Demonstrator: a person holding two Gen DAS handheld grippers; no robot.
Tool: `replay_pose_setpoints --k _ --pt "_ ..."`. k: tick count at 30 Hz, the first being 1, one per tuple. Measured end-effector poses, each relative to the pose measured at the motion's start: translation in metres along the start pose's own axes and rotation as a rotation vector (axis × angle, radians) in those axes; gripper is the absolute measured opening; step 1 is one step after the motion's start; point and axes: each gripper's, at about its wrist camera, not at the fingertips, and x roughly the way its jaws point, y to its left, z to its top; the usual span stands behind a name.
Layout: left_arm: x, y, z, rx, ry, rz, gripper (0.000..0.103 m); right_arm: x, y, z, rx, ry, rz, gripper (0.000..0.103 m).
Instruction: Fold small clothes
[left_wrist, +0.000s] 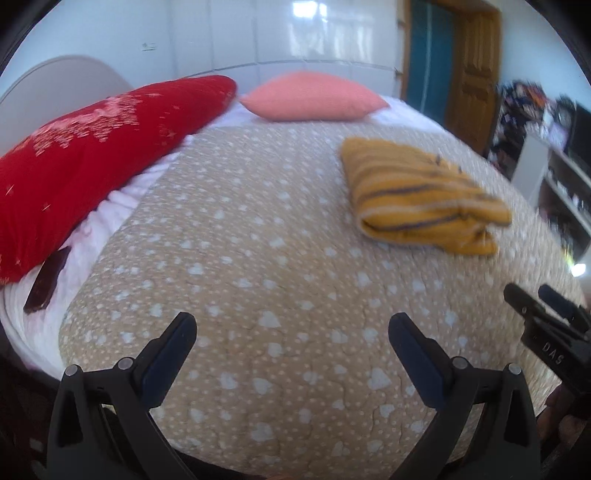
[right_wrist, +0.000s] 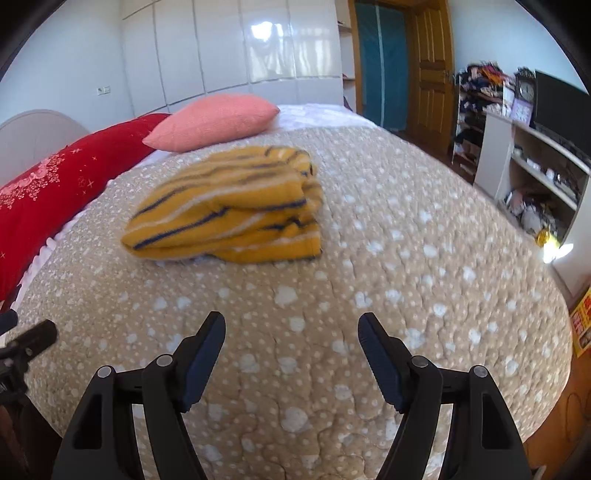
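Folded yellow striped clothing (right_wrist: 229, 206) is laid on the beige heart-patterned bedspread (right_wrist: 369, 258), toward the head end of the bed, near the pink cushion (right_wrist: 214, 120) and the red pillow (left_wrist: 92, 155) at that edge. Both grippers are held over bare bedspread at the near edge, well apart from the garment. The left gripper (left_wrist: 291, 328) is seen with its fingers spread wide and nothing between them; the right gripper (right_wrist: 291, 326) is likewise parted and empty
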Motion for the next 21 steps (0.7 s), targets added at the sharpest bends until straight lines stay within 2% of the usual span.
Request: replay_pose_setpoints --k 7,15,18,21 --pt "-0.05 0.047 0.009 -0.153 -0.121 0.027 0.103 -0.016 0.014 0.022 -0.047 -0.036 -0.031 0.081" --pt "-0.107 0.105 0.015 -0.315 -0.281 0.089 0.103 -0.034 0.032 0.04 -0.031 -0.039 0.008 0.083" --pt "-0.113 0.117 0.013 -0.346 -0.309 0.104 0.103 -0.037 0.039 0.043 -0.039 -0.039 0.015 0.083" --pt "-0.108 0.12 0.013 -0.345 -0.296 0.12 0.103 -0.039 0.044 0.044 -0.043 -0.051 0.004 0.083"
